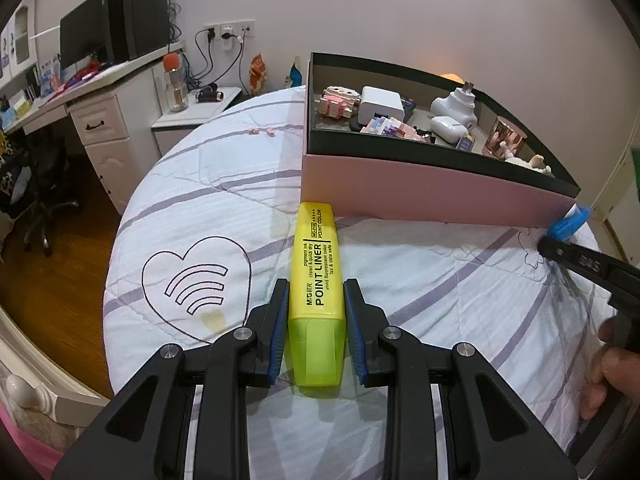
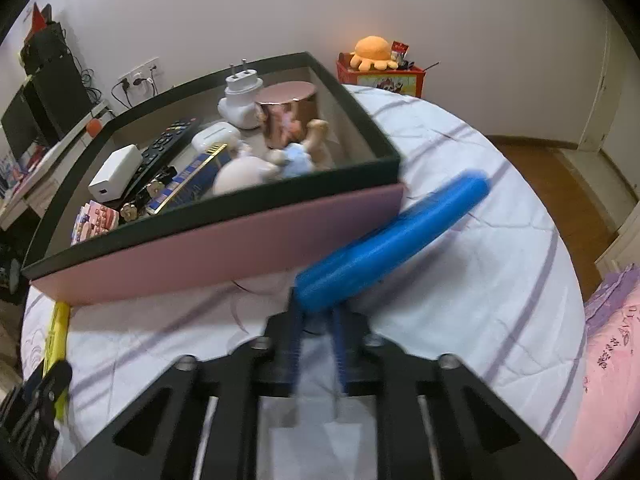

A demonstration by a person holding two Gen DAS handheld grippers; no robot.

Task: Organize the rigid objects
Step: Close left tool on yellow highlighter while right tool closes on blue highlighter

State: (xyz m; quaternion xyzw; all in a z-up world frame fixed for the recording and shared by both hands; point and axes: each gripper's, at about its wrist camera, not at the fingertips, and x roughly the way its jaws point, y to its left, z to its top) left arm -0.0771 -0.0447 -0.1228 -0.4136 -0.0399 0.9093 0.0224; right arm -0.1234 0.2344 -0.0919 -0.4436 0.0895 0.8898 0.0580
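Left wrist view: left gripper (image 1: 316, 312) straddles a yellow highlighter (image 1: 316, 276) lying on the quilt (image 1: 440, 300), far end just beside the pink box (image 1: 420, 192); jaws stand apart, small gaps either side, not yet clamped. Judgement: close squarely on the barrel, lift clear of the black rim, then carry into the box. Right gripper (image 2: 316, 320) is clamped on a blue cylindrical object (image 2: 392, 236) near the box's corner. Right wrist view alone shows the remote (image 2: 164, 144) inside the box; left wrist view alone shows the highlighter's label and jaw gaps.
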